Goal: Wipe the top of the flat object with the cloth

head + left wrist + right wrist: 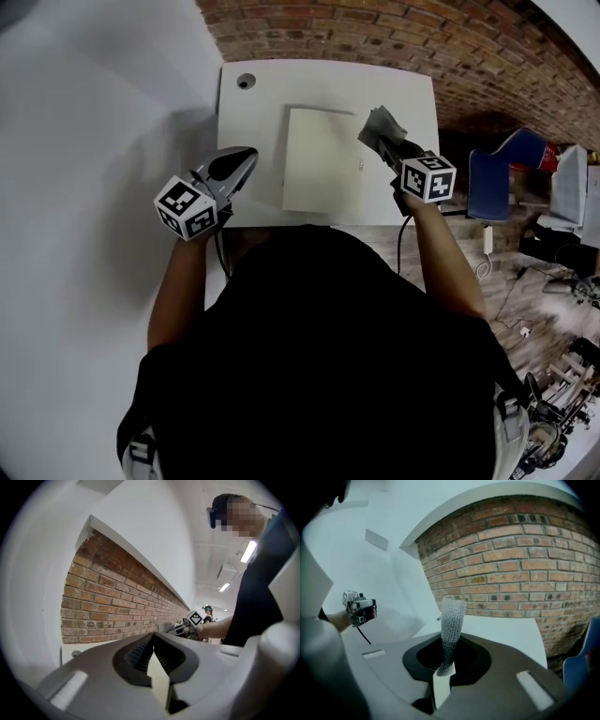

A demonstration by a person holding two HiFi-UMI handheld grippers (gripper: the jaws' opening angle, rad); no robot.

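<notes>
The flat object (322, 159) is a pale rectangular slab lying in the middle of the white table (253, 122). My right gripper (384, 142) hovers at the slab's right edge, shut on a grey knitted cloth (381, 123). In the right gripper view the cloth (451, 620) stands up out of the shut right gripper (446, 662). My left gripper (244, 161) is by the table's left front edge, left of the slab. Seen in the left gripper view, the left gripper (153, 637) is shut with nothing in it.
A brick wall (394, 28) runs behind the table. A round cable hole (246, 82) sits in the table's far left corner. A blue chair (497, 178) and clutter stand on the floor to the right. A white wall (94, 112) is on the left.
</notes>
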